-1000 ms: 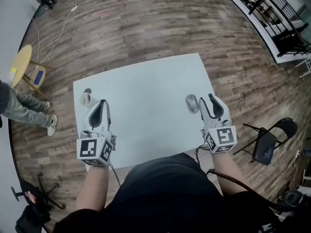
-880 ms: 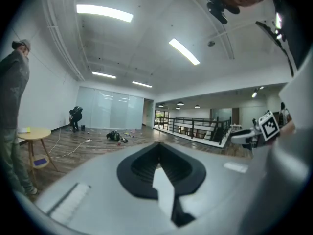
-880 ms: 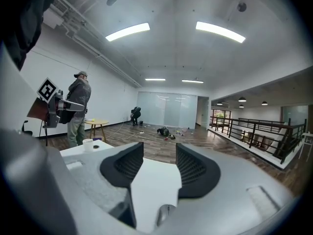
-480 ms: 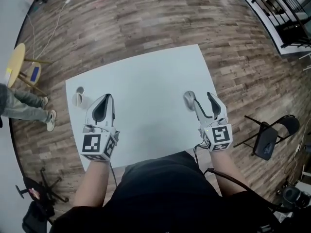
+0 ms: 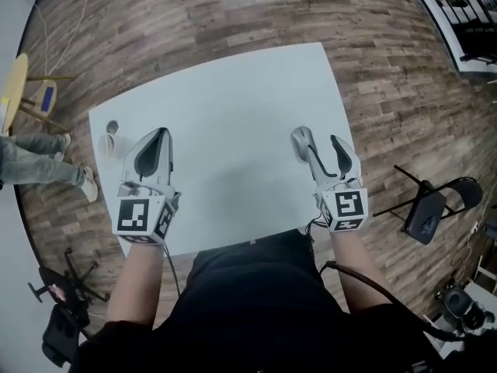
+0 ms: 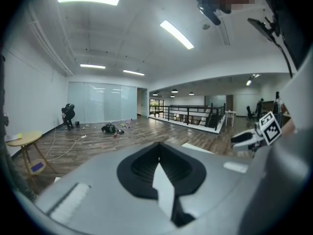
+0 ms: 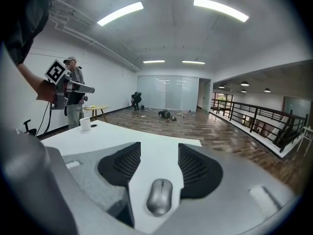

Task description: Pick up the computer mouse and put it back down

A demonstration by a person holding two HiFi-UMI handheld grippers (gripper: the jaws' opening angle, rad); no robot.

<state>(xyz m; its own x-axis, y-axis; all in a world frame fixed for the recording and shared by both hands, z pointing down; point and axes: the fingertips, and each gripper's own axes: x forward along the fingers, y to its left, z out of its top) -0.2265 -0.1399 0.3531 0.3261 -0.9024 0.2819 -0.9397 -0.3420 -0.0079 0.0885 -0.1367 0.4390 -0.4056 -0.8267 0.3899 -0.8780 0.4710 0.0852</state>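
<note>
A grey computer mouse (image 7: 159,196) lies on the white table (image 5: 225,115), near its right edge (image 5: 300,141). My right gripper (image 7: 159,148) reaches over it and its jaws are opening. The mouse sits between the two black pads (image 7: 120,168), with a gap on each side. In the head view the right gripper (image 5: 321,140) is at the table's right side. My left gripper (image 5: 161,133) hovers over the table's left part, shut with nothing in it. In its own view the left gripper (image 6: 157,146) has its pads meeting at the tip.
A white cup (image 5: 108,143) stands at the table's far left corner and also shows as a cup (image 7: 85,124) in the right gripper view. A black folding chair (image 5: 425,214) is right of the table. A person's legs (image 5: 43,169) and a yellow round table (image 5: 12,92) are on the left.
The right gripper's jaws have spread apart around the mouse, which now rests on the table. The left gripper has drifted a little and stays shut.
</note>
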